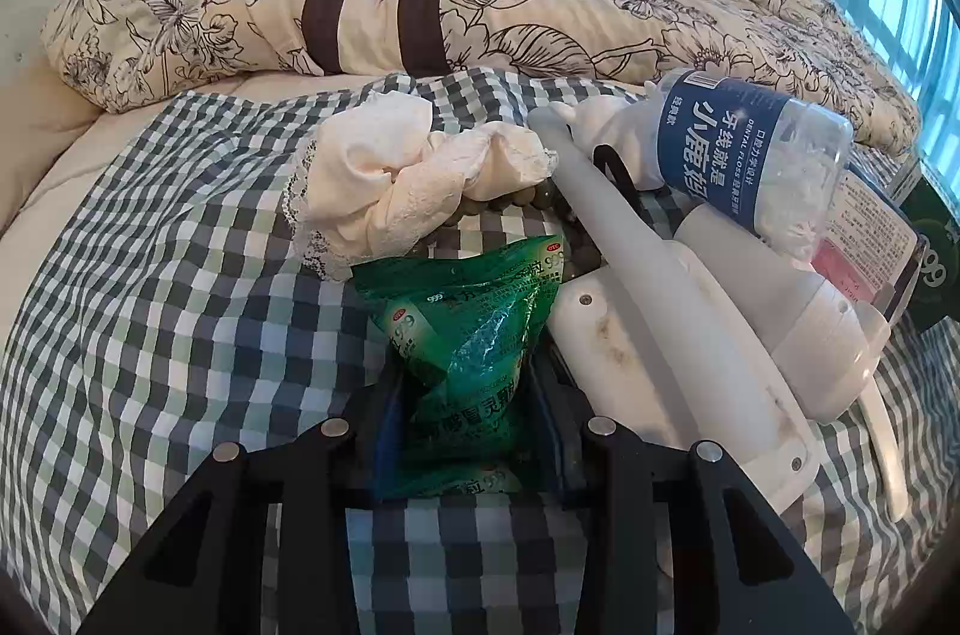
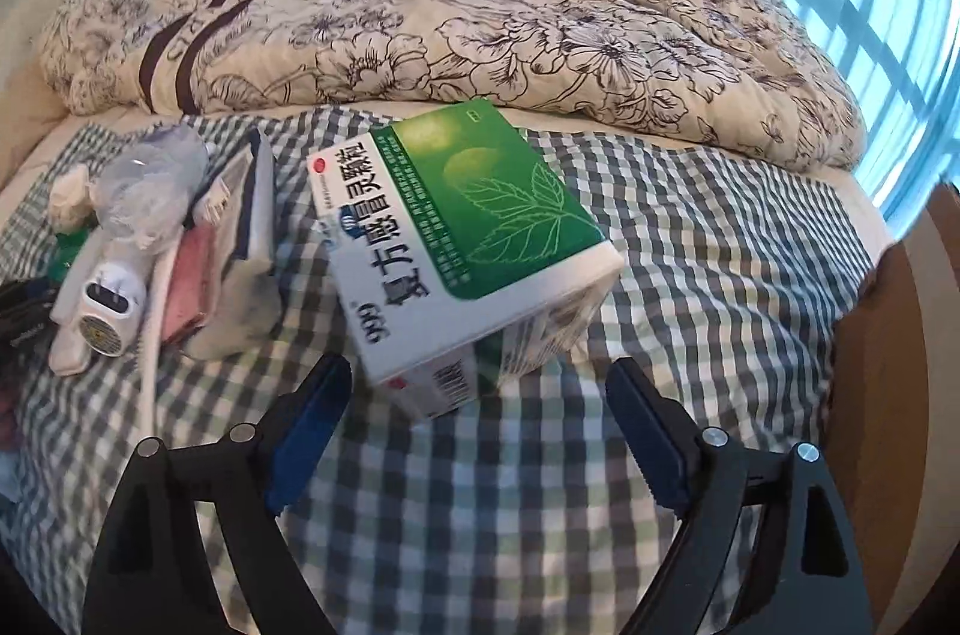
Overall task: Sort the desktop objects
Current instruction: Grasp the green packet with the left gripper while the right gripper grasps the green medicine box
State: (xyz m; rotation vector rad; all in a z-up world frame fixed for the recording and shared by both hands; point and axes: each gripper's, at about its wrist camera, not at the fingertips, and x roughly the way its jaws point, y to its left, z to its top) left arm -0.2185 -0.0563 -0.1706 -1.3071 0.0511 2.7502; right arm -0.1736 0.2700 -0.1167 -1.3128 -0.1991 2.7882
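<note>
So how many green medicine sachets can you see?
2: both bunched together between the left gripper's fingers, one sachet in front, another behind. More may be hidden beneath.

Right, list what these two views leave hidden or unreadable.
- Left wrist view: the bead string runs under the lace cloth; its length is hidden.
- Left wrist view: the green sachets are partly hidden between the left gripper fingers.
- Right wrist view: the medicine box underside faces the checked cloth.
</note>
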